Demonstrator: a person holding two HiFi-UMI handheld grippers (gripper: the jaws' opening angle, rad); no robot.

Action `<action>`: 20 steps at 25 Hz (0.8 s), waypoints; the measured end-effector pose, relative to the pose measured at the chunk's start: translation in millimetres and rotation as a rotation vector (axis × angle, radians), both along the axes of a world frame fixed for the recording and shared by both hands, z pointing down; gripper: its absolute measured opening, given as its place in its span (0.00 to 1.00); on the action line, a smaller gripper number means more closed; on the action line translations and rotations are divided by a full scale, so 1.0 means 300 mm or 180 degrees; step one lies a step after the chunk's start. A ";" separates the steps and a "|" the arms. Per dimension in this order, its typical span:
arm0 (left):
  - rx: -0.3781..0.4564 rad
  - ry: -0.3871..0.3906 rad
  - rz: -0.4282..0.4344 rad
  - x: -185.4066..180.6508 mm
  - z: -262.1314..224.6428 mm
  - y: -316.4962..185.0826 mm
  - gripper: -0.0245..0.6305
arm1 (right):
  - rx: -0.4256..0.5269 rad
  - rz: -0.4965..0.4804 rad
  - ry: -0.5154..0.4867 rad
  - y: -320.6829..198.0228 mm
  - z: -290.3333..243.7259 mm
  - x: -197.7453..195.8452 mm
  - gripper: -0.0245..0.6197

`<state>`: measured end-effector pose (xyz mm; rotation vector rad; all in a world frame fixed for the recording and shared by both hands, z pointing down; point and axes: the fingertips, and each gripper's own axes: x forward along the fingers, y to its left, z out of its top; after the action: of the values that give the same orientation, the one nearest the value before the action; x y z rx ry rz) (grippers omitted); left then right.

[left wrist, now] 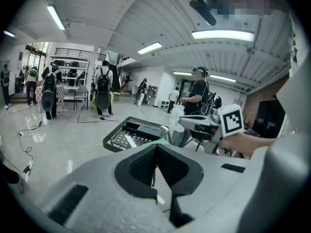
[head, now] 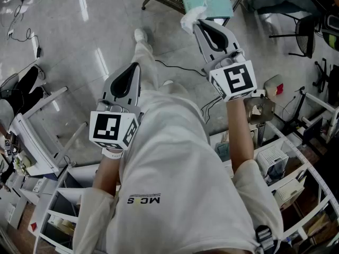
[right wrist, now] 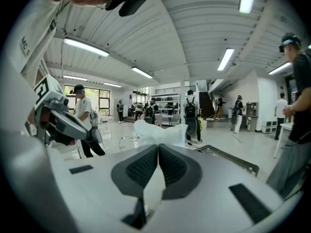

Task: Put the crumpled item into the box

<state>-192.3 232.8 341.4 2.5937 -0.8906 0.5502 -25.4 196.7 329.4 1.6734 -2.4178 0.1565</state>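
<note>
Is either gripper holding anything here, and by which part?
The right gripper pinches the white crumpled item by one edge; the rest bunches out beyond the jaws. The left gripper is shut, empty.

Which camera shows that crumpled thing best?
The right gripper view: the crumpled white item is close, pinched in the right gripper. The head view shows it small; the left gripper view, from the side, farther off.

White crumpled item (head: pixel 189 19), grey floor (head: pixel 63 41)
</note>
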 end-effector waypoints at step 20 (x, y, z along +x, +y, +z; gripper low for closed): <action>0.0197 0.0057 0.0010 0.060 -0.123 0.404 0.07 | 0.0034 0.0810 -0.0550 0.671 -0.103 0.028 0.08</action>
<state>-174.2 354.0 304.4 2.6515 -0.9116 0.5074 -17.0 397.9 298.4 2.0458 -2.3138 0.3389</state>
